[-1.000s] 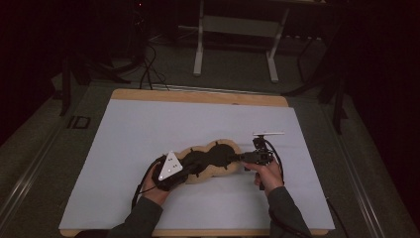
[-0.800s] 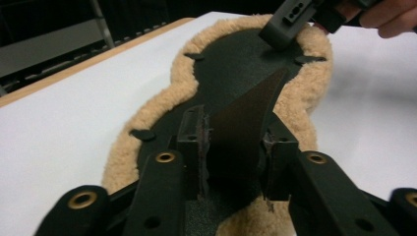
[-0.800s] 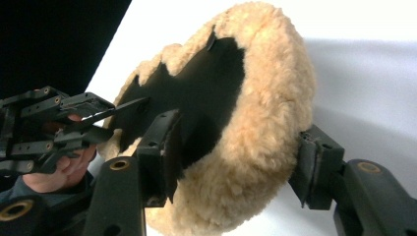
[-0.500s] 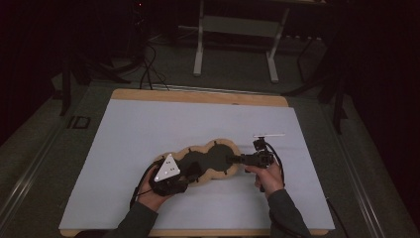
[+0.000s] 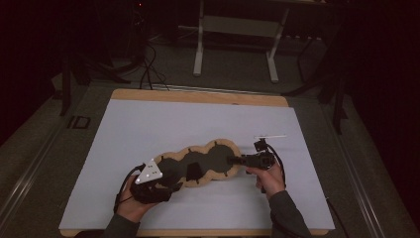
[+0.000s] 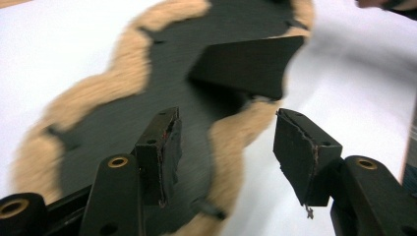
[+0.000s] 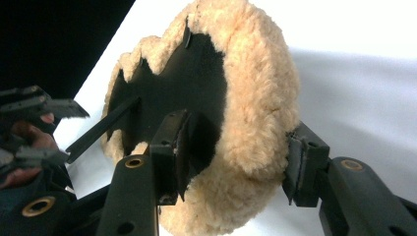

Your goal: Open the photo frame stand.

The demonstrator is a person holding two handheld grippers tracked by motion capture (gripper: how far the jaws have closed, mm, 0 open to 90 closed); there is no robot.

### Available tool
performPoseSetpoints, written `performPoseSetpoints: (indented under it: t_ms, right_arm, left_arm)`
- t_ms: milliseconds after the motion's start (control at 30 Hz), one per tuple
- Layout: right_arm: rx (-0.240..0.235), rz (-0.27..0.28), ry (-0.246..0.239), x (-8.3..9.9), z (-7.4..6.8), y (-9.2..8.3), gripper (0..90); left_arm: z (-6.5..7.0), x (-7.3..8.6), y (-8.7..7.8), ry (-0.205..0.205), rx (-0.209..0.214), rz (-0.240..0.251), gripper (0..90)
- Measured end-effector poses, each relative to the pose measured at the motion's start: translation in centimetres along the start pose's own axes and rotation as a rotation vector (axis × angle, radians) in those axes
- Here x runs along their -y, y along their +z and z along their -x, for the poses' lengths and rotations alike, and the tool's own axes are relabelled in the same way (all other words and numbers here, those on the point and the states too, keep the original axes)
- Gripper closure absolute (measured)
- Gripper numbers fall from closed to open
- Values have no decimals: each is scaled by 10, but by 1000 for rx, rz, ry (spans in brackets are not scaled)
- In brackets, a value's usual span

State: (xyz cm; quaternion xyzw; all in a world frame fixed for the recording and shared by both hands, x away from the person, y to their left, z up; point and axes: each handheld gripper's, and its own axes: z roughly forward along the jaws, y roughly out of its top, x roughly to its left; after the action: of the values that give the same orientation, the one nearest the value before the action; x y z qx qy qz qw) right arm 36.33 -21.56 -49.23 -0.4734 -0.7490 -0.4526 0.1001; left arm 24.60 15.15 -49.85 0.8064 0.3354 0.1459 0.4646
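Observation:
A long lobed fleece piece (image 5: pixel 218 177), tan pile around a black inside, lies on the white sheet. A black flap (image 5: pixel 192 171) stands up from its middle, also seen in the left gripper view (image 6: pixel 246 64). My left gripper (image 5: pixel 172 186) is at the piece's left end; its jaws have just been opening and stand open over the tan rim (image 6: pixel 123 78), pressing nothing (image 6: pixel 226 142). My right gripper (image 5: pixel 232 159) has been closing and is shut on the right end lobe (image 7: pixel 255 98), one pad on the black face, the other on the pile (image 7: pixel 236 142).
The white sheet (image 5: pixel 148 129) covers a wooden board (image 5: pixel 198 95) with dark floor around it. A thin white stick (image 5: pixel 270 136) lies just beyond the right hand. A metal frame's legs (image 5: pixel 199 44) and cables (image 5: pixel 148 69) stand behind the table.
My left hand has drawn back to the left and toward the near edge, and its jaws have spread. The right hand has stayed at the right end.

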Motion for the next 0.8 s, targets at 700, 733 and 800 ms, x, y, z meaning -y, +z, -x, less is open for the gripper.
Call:
performPoseSetpoints:
  t_ms: [700,733,800]
  right_arm:
    - [50,-26,-86,-1,-9,-3,498]
    - [54,-28,-90,-1,-9,-3,498]
    - [55,-28,-95,-1,-10,-3,499]
  left_arm:
    - [-66,28,-11,-361,-103,-43,438]
    - [-67,29,-10,-355,-97,-51,447]
    - [-67,29,-9,-357,-95,-57,449]
